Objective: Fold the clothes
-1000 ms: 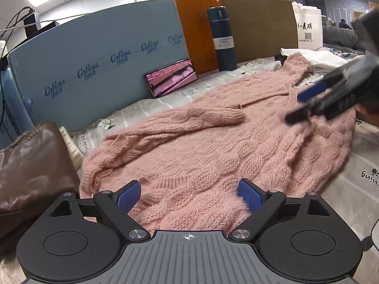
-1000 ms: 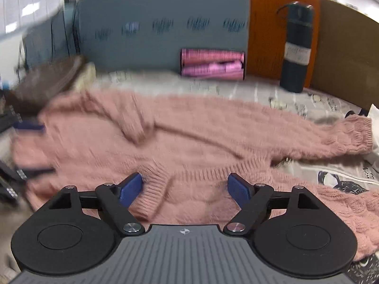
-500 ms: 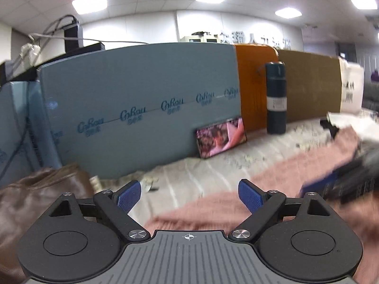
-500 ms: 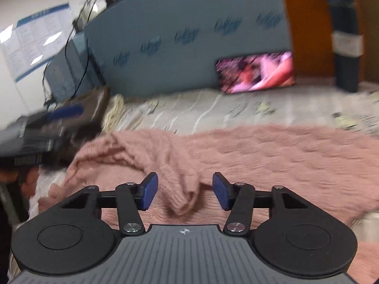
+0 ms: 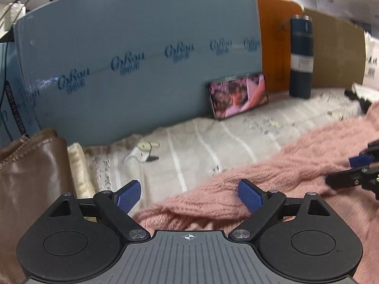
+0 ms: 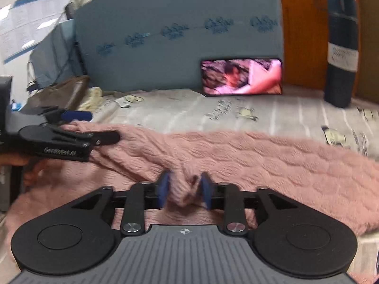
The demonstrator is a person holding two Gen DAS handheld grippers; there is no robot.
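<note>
Clearly the first grab is in hand: the right gripper (image 6: 184, 193) has its jaws clamped on a bunched fold of the pink sweater (image 6: 248, 149), which lies spread across the printed sheet (image 6: 296, 111). The left gripper (image 5: 189, 195) hovers over the sweater's edge, jaws wide apart and empty. Next, I judge, the left must close on that edge so both can carry the fold over.

striped printed bedsheet (image 5: 213, 139) carries pink sweater (image 6: 260, 156), phone (image 6: 241, 77), dark flask (image 6: 341, 47), brown bag (image 5: 28, 177).
</note>
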